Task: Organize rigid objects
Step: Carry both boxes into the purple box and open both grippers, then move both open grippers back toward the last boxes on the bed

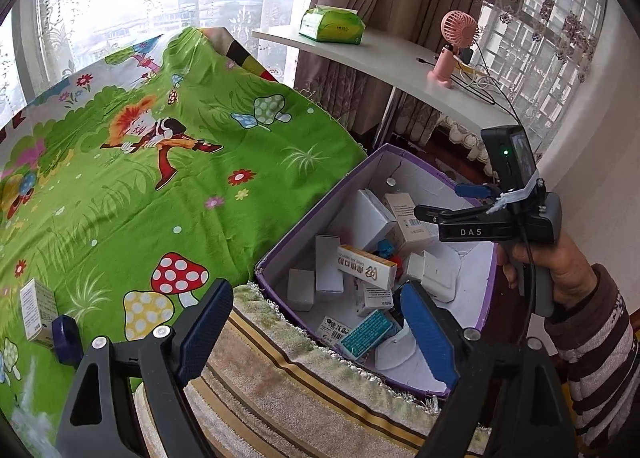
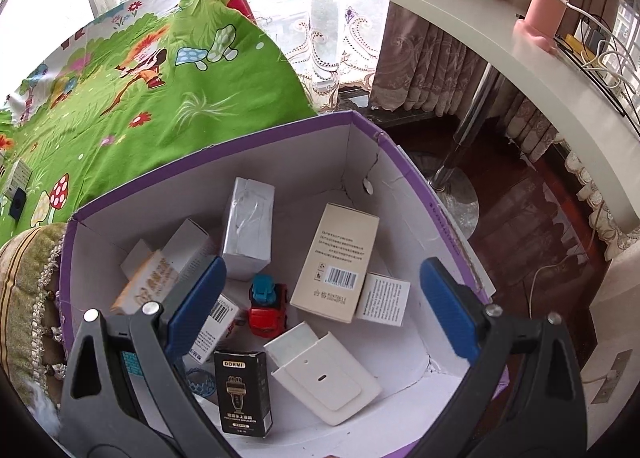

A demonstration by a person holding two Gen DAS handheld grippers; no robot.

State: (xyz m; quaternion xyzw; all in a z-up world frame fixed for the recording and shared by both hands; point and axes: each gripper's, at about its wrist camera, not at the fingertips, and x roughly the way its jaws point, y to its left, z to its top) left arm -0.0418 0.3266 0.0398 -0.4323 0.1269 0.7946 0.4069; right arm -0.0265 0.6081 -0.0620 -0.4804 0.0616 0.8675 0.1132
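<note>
A purple cardboard box with a white inside holds several small cartons, a red and blue toy car, a black carton and a white plastic holder. My right gripper is open and empty above the box; it also shows in the left wrist view. My left gripper is open and empty over the box's near left edge. A white carton and a dark blue object lie on the green cartoon sheet.
A striped fringed cushion lies under the box's near side. A white curved desk behind carries a green tissue pack, a pink fan and cables. Curtains and windows stand behind. Dark floor lies right of the box.
</note>
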